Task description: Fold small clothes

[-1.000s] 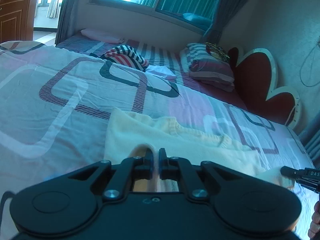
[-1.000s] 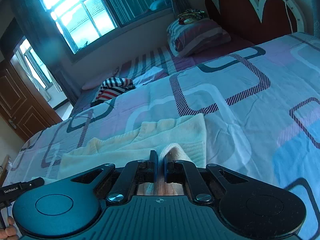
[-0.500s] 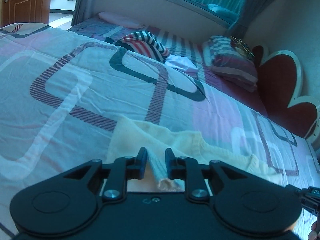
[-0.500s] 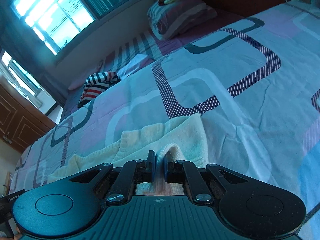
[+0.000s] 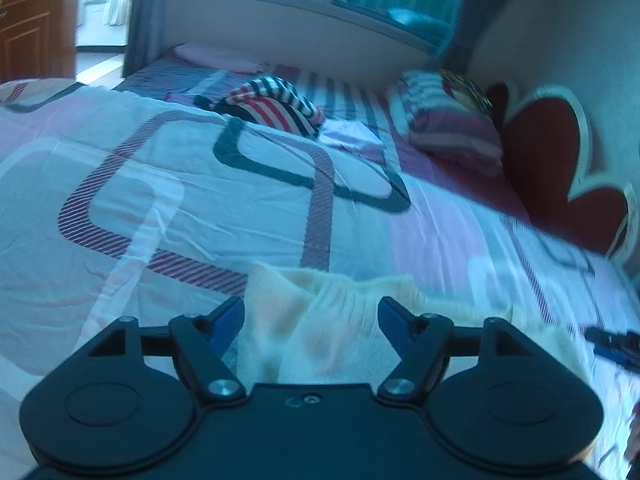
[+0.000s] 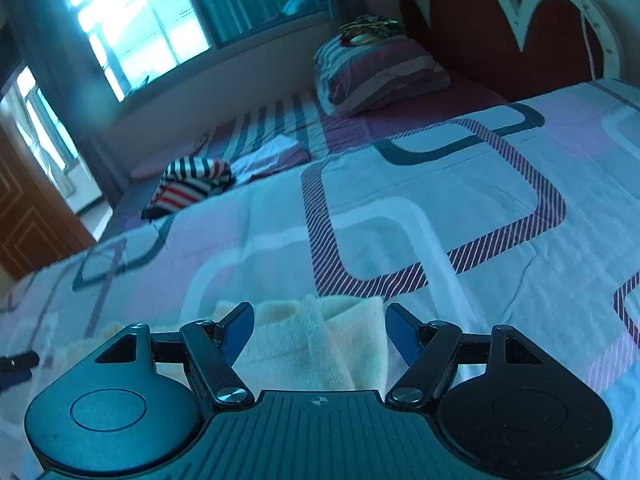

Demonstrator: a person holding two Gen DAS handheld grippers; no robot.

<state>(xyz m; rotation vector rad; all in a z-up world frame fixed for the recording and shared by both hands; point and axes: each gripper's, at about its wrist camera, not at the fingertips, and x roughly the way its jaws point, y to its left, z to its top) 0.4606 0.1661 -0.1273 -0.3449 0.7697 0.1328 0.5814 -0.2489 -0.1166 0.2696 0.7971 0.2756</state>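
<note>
Nearest in the left wrist view, the left tool (image 5: 311, 312) is seen with its blue-tipped jaws spread wide; they have just been opening, and the pale yellow garment (image 5: 340, 320) lies between them without being pressed by either pad. The same is shown in the right wrist view: the right tool (image 6: 319, 322) has its jaws apart, having just been opening, and a folded edge of the pale yellow garment (image 6: 320, 336) sits loose in the gap, touched by neither pad as far as can be told.

The garment is seen as a soft, finely ribbed knit in cream-yellow, bunched into raised folds at both ends. It is laid on the bedspread (image 5: 200, 200) at the near edge of the bed, stretched across between the two tools. In the left view part of the other tool is glimpsed at the far right edge.

Beyond it, the bedspread is patterned in white, pink and lilac, with rounded rectangles outlined in dark and striped bands. Farther back, a striped garment (image 5: 276, 104) in red, white and dark bands is heaped, with a pale cloth (image 5: 352, 138) just beside it. A striped pillow (image 5: 448, 128) is set near the red headboard (image 5: 548, 152), and a window (image 6: 136, 24) is seen behind
</note>
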